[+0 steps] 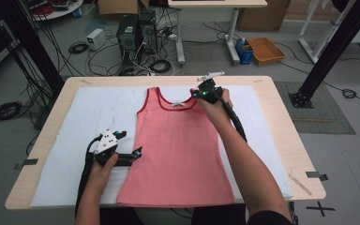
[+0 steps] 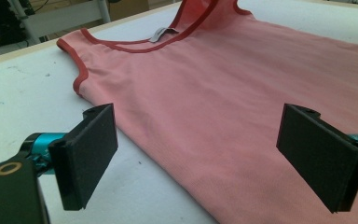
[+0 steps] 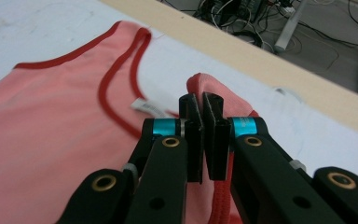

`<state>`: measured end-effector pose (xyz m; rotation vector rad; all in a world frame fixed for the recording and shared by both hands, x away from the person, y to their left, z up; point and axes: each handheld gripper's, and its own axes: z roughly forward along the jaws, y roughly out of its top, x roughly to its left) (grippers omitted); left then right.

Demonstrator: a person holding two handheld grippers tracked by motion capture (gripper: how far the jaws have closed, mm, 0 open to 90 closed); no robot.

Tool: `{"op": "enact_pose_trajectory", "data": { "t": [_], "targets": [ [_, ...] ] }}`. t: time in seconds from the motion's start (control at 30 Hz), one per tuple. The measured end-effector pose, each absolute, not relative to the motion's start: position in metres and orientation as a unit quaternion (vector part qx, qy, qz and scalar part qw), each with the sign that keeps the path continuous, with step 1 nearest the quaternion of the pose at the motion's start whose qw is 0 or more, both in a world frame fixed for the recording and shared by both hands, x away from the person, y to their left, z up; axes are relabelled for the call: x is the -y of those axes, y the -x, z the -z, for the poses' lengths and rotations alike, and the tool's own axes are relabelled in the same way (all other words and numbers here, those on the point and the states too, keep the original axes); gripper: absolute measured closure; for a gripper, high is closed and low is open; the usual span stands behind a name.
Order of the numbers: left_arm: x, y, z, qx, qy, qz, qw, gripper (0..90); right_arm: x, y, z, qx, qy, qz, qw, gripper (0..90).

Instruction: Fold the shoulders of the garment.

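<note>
High view: pink tank top (image 1: 178, 145) flat on white cloth (image 1: 89, 112) over tabletop (image 1: 272, 98). Neck label (image 3: 148, 108) too blurry to read. Right gripper (image 3: 201, 105) fingers clenched on shoulder strap (image 3: 203, 84) near far edge; left gripper (image 2: 196, 154) fingers spread apart. Cables (image 1: 159, 63) on floor.

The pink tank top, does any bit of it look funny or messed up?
Yes. The tank top lies flat on the white mat, except its far right shoulder strap: the right tongs are shut on it and it stands bunched up off the mat. The other strap lies smooth.
</note>
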<state>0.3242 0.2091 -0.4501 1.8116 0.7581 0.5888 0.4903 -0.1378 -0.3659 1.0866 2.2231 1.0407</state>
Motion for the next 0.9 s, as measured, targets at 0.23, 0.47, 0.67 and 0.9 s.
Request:
{"op": "enact_pose_trajectory", "data": {
  "t": [0.23, 0.47, 0.67, 0.9],
  "targets": [
    [-0.210, -0.325, 0.450, -0.320, -0.752, -0.242, 0.523, 12.3, 0.141, -0.444, 0.387, -0.805, -0.416, -0.371, 0.201, 65.4],
    [-0.209, -0.324, 0.450, -0.317, -0.757, -0.248, 0.516, 12.3, 0.143, -0.474, 0.385, -0.826, -0.394, -0.351, 0.198, 65.2],
    [-0.209, -0.324, 0.450, -0.318, -0.756, -0.249, 0.515, 12.3, 0.134, -0.484, 0.395, -0.855, -0.352, -0.340, 0.171, 61.7],
    [-0.209, -0.325, 0.450, -0.319, -0.755, -0.247, 0.516, 12.3, 0.135, -0.490, 0.409, -0.876, -0.348, -0.295, 0.155, 85.6]
  ]
}}
